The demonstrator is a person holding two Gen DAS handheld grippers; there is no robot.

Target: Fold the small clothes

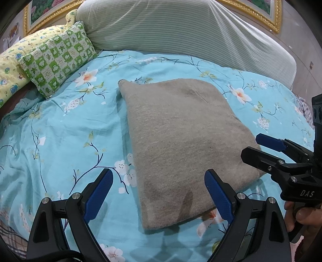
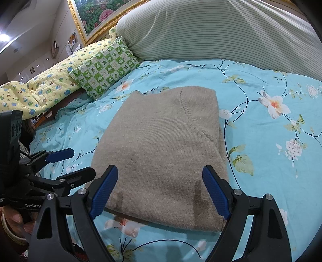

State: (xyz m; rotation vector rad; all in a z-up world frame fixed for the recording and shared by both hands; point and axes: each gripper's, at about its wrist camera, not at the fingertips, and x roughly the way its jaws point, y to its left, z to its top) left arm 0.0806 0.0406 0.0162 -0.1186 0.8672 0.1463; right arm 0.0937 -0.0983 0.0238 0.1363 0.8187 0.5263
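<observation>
left wrist view: item one, beige knit garment (image 1: 181,145), folded into a compact rectangle on the bed (image 1: 60,141), which wears a turquoise floral cover. long axis runs from 6 o'clock to 12 o'clock, leaning slightly toward 11; near short edge lies between the fingers at 6 o'clock.

left gripper (image 1: 159,195): fingers spread wide, holding nothing, poised above the near edge. left finger stands over bare cover, right finger over the fabric, so the garment sits off-centre toward 3 o'clock.

right gripper (image 1: 261,150): enters at 3 o'clock, fingers parted, empty, tips at the garment's right edge; contact cannot be told.

right wrist view: same garment (image 2: 161,145), a seam curving across its upper right. right gripper (image 2: 160,193) straddles the near edge squarely, both fingers over fabric, spread. judged nearer and better centred for the next grasp. left gripper (image 2: 74,163) at 9 o'clock, just beside the left edge.

background: green checked pillow (image 2: 104,66), yellow printed quilt (image 2: 50,84), striped bolster (image 2: 221,30), gilt-framed flower painting (image 2: 96,14).

writing: "das" on the right gripper body; "genrobo", cut off, on the left gripper body.
</observation>
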